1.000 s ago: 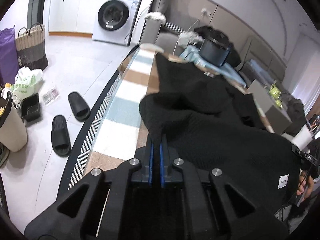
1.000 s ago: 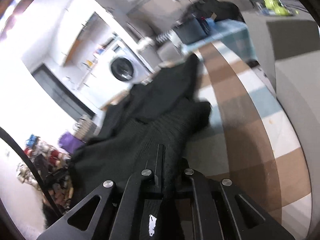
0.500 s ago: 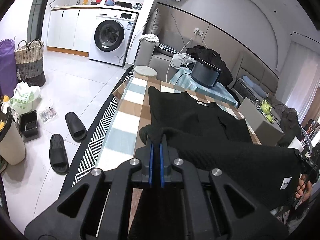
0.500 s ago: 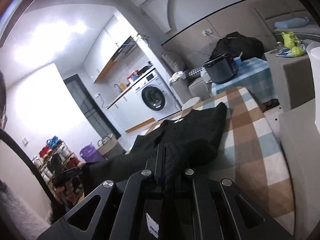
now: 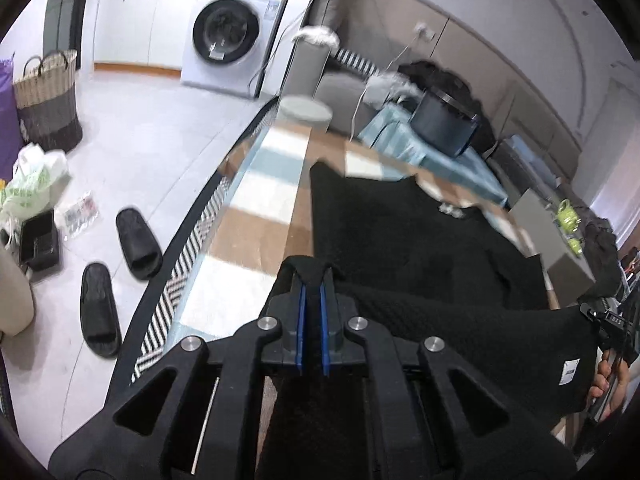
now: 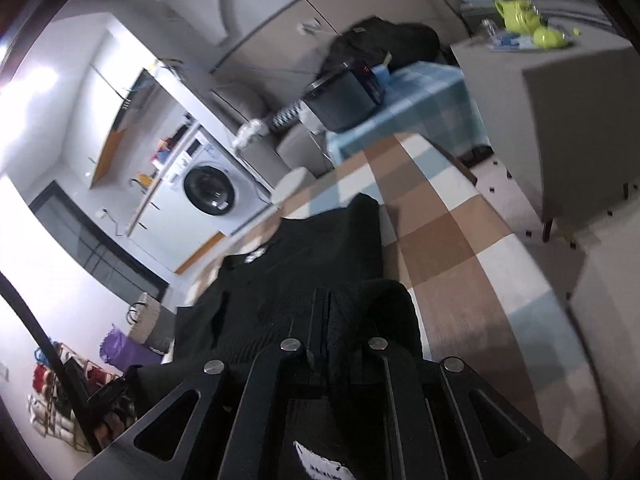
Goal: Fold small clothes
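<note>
A black knit garment (image 5: 408,236) lies on a table with a brown, white and blue checked cloth (image 5: 256,208). Its near edge is lifted and stretched between my two grippers. My left gripper (image 5: 313,280) is shut on one corner of the garment; cloth bulges over the blue pads. My right gripper (image 6: 322,304) is shut on the other corner of the garment (image 6: 304,264). The right gripper also shows in the left wrist view (image 5: 608,316), holding the hem with a white label (image 5: 569,372). The far part of the garment rests flat on the table.
A black pot (image 5: 444,124) sits on a blue cloth at the table's far end. Two black slippers (image 5: 136,244) lie on the floor at left. A washing machine (image 5: 224,36), a woven basket (image 5: 48,100) and a grey box with green items (image 6: 560,72) stand around.
Both grippers still hold the garment. They lifted its near edge off the table half a second ago and have now come lower and forward, carrying the edge over the garment's flat part.
</note>
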Demonstrator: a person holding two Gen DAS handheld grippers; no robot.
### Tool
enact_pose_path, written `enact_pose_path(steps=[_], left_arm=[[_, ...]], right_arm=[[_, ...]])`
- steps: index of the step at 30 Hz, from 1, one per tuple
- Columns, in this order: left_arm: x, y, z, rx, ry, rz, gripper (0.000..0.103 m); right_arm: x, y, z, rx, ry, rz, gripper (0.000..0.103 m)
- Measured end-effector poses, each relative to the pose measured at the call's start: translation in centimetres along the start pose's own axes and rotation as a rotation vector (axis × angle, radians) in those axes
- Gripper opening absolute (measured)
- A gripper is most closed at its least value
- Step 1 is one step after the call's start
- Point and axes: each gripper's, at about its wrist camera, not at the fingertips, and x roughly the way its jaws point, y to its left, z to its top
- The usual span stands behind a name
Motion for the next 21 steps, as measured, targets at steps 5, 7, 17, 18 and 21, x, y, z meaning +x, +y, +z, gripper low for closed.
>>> enact_pose_path(steps=[5, 7, 17, 18, 21], left_arm=[[1.1, 1.1, -1.7, -0.045, 0.079, 0.027, 0.037], [1.4, 1.3, -2.5, -0.059, 0.092, 0.006, 0.059], [4.5, -2.1, -3.6, 0.046, 0.159, -0.026, 0.047], [4.9, -2.3, -3.8, 0.049, 0.171, -0.032, 0.039], [5.1, -2.6, -4.2, 0.072, 0.180, -0.024, 0.029]], right_arm=[[0.2, -2.4, -0.5, 0.023, 0.062, -0.068, 0.056], [-0.7, -3.8, -1.0, 0.032, 0.052, -0.063, 0.059], [2.7, -1.0, -3.9, -0.101, 0.201, -0.040, 0.055], [2.9, -0.6, -4.3, -0.114, 0.205, -0.054, 0.051], [3.4, 0.2, -4.8, -0.136, 0.199, -0.116, 0.037]])
